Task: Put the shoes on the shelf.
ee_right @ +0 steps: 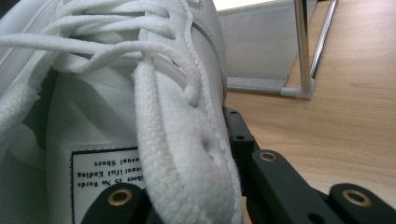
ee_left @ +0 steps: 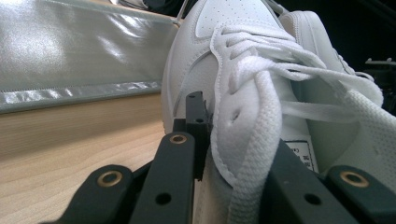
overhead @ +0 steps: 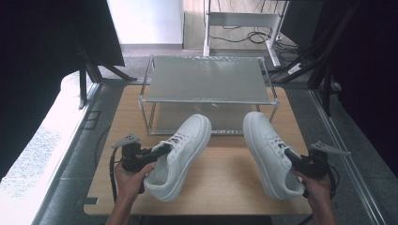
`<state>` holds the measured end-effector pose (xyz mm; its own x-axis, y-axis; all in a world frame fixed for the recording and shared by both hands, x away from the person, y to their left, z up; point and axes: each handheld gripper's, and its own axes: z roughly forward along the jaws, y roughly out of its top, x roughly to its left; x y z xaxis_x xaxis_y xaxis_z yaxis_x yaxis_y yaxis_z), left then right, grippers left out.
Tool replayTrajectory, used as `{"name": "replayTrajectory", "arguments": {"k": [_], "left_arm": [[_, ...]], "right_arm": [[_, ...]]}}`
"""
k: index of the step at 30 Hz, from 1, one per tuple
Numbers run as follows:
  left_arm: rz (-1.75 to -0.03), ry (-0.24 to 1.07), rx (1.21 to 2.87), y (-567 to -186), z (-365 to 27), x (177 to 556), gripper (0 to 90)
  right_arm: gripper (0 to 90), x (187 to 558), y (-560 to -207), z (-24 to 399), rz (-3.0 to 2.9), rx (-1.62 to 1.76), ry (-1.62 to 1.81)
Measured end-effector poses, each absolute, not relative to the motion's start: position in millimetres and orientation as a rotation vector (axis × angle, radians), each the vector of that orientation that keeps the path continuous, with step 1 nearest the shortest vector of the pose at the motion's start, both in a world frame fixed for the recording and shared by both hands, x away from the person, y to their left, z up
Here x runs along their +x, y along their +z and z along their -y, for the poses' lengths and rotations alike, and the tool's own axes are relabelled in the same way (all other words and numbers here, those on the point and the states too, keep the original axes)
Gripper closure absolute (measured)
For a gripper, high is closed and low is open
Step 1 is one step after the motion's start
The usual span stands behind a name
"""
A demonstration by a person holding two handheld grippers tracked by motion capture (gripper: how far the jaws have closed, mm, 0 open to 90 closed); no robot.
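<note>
Two white lace-up sneakers lie on the wooden table in front of a metal rack. My left gripper is shut on the side wall of the left sneaker by its laces, with the toe pointing at the rack. In the left gripper view one jaw is outside and one inside the left sneaker, so my left gripper pinches the collar. My right gripper is shut the same way on the right sneaker. In the right gripper view my right gripper clamps the right sneaker wall beside the tongue label.
The rack has two grey shelves in a chrome frame; its lower shelf and a front leg stand close behind the toes. Bare table shows between the sneakers and towards the near edge. Dark curtains and desk legs lie beyond.
</note>
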<state>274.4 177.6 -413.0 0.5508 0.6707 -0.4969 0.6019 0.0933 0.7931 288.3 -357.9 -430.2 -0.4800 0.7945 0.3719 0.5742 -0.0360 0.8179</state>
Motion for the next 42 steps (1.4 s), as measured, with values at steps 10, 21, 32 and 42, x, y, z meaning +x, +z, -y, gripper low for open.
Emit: {"name": "replayTrajectory", "arguments": {"k": [10, 21, 32, 42], "left_arm": [[-1.084, 0.036, 1.509, -407, -186, 273, 83.4], [-1.055, 0.017, 1.448, -392, -191, 278, 83.5], [-1.038, 0.053, 1.444, -373, -186, 295, 83.5], [-1.025, 0.033, 1.410, -359, -184, 314, 83.7]], "right_arm": [[86.7, 287, -426, 356, -1.980, 1.473, 1.599], [86.7, 291, -414, 349, -1.960, 1.448, 1.674], [86.7, 303, -397, 334, -1.914, 1.429, 1.746], [86.7, 318, -374, 328, -1.900, 1.400, 1.793]]}}
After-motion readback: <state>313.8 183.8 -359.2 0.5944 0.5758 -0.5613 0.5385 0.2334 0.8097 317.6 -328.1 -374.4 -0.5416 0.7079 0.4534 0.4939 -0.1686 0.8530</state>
